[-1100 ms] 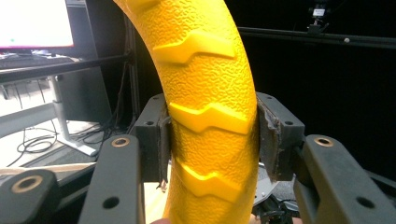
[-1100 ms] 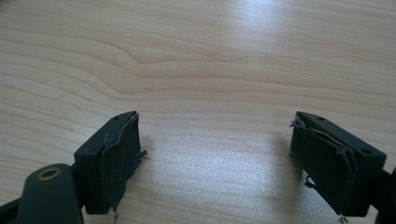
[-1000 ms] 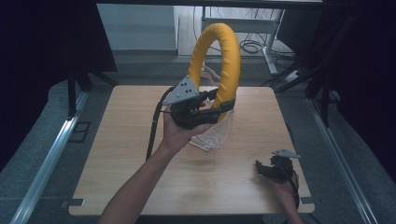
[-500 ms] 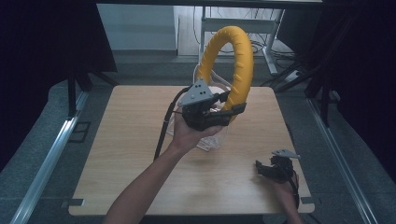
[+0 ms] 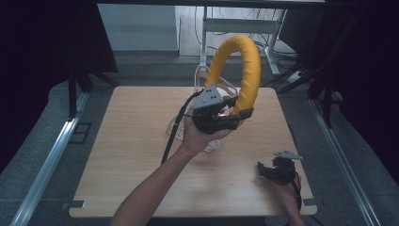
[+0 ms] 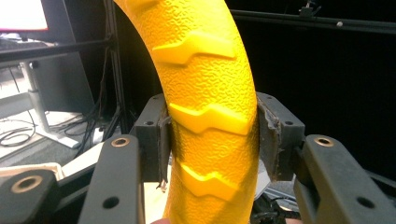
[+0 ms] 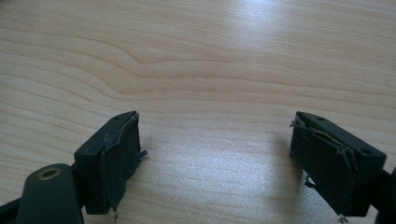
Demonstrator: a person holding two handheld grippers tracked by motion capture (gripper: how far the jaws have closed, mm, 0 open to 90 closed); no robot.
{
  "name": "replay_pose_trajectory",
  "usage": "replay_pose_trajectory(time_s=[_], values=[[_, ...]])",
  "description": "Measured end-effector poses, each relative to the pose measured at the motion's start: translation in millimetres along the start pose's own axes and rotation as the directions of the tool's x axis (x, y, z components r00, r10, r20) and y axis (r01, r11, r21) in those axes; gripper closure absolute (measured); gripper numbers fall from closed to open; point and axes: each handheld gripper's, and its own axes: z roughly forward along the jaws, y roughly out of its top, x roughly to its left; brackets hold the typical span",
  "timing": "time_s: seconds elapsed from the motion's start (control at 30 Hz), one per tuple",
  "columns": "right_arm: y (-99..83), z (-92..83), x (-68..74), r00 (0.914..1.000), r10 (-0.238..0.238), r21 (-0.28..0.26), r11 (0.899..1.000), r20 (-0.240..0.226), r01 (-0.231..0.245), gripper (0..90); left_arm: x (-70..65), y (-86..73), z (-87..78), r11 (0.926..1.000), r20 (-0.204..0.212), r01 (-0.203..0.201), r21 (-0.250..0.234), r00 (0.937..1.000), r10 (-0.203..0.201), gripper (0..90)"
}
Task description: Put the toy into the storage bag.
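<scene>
From the high view, we are holding the left gripper [image 5: 221, 115] up above the middle of the wooden table [image 5: 122, 155], our left hand [image 5: 200, 136] wrapped around its body and its cable hanging down toward the tabletop. Its jaws are clamping the lower right end of a yellow ring [image 5: 244, 66], which is standing upright above the gripper and arching toward the far edge of the table. Something clear and plastic-looking [image 5: 214, 141] is lying on the table under and behind the hand; we cannot tell what it is. Near the table's front right corner, we are resting the right gripper [image 5: 277, 169] low over the wood, with our right hand [image 5: 287, 193] behind it, well apart from the ring.

In the left gripper view, we are seeing the left gripper [image 6: 210, 135] clenched on the yellow ring [image 6: 205, 93]: both pads are pressing against its pebbled sides, and raised zigzag ridges are running across its face. The ring is rising out of the top of the picture, with a dark room and a desk leg behind it.

In the right gripper view, we are keeping the right gripper [image 7: 215, 149] released, its two worn pads spread wide with nothing between them, just above the pale wood grain of the table [image 7: 210, 60].
</scene>
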Motion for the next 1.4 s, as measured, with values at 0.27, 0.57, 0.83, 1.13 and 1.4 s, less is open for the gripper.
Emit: replay_pose_trajectory(time_s=[0.27, 0.57, 0.83, 1.13, 1.4], values=[[0.0, 0.1, -0.2, 1.0000, -0.003, -0.001, 1.000, 0.001, 0.003, 16.5, 12.7, -17.4, 6.8, 0.9984, -0.020, 0.054, 0.013, 0.9983, -0.054, 51.1], [0.0, 0.0, 0.0, 1.0000, 0.000, 0.001, 1.000, 0.000, 0.000, 16.5, 29.3, -38.3, 11.3, 0.9938, -0.032, 0.109, 0.021, 0.9936, -0.108, 51.1], [0.0, -0.1, 0.1, 1.0000, 0.001, 0.002, 1.000, -0.002, -0.001, 16.5, 43.8, -49.9, 11.7, 0.9881, -0.060, 0.152, 0.024, 0.9868, -0.150, 51.1], [0.0, -0.1, 0.2, 1.0000, 0.002, 0.002, 1.000, -0.002, -0.002, 16.5, 55.9, -61.0, 11.5, 0.9755, -0.081, 0.219, 0.021, 0.9728, -0.217, 51.1], [0.0, -0.1, 0.1, 1.0000, 0.001, 0.003, 1.000, -0.002, -0.001, 16.5, 62.3, -68.4, 14.2, 0.9702, -0.100, 0.241, 0.026, 0.9662, -0.237, 51.1]])
